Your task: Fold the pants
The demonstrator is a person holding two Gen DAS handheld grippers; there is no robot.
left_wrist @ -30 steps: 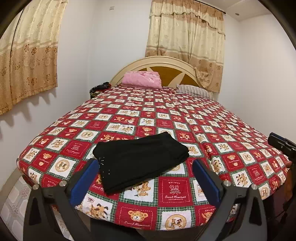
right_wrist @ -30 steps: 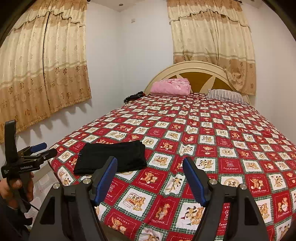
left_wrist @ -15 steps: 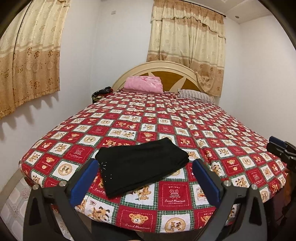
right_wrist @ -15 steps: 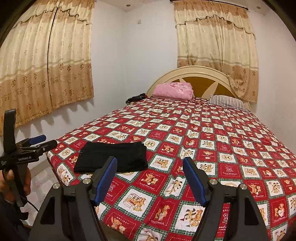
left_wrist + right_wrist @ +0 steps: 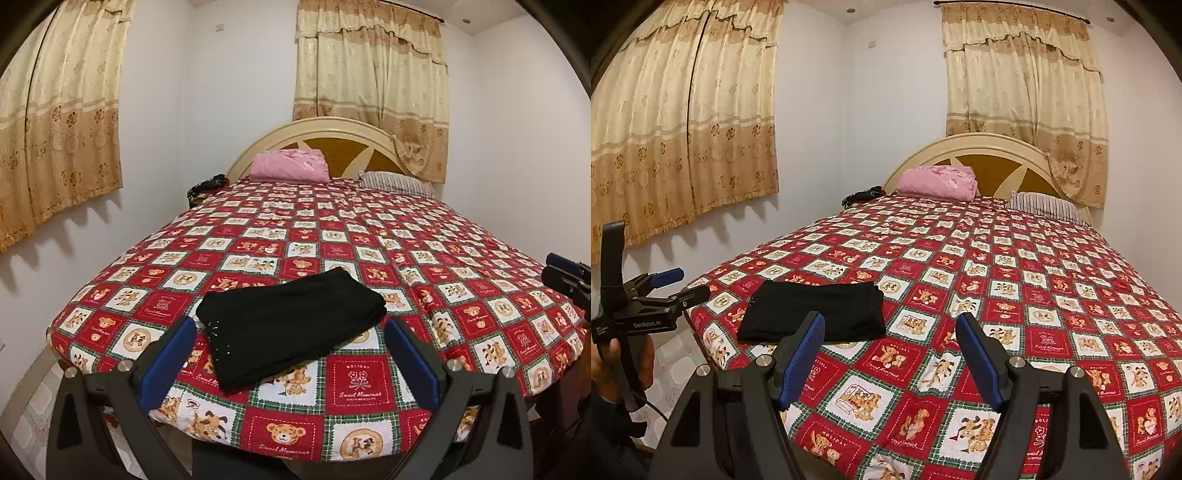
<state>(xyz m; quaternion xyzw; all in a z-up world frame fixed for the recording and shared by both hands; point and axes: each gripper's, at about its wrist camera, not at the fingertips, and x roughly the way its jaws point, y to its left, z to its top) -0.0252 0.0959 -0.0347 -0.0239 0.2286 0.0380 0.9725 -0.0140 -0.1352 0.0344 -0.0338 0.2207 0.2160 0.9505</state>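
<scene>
The black pants [image 5: 288, 328] lie as a compact folded stack on the bear-patterned bedspread [image 5: 369, 236], near its foot edge and well short of the pink pillow [image 5: 290, 167] at the headboard. Going left to right from the pants: the left gripper [image 5: 290, 334] hangs over the foot of the bed with its jaws apart and empty, the stack showing between its fingers but untouched. Right of the pants, the right gripper [image 5: 890, 345] hovers over bare bedspread, jaws likewise wide and holding nothing. Little has changed since a second ago: pants and both grippers keep their places, and only the views have tipped slightly. That stillness suggests the folding is finished and both hands have let go.
</scene>
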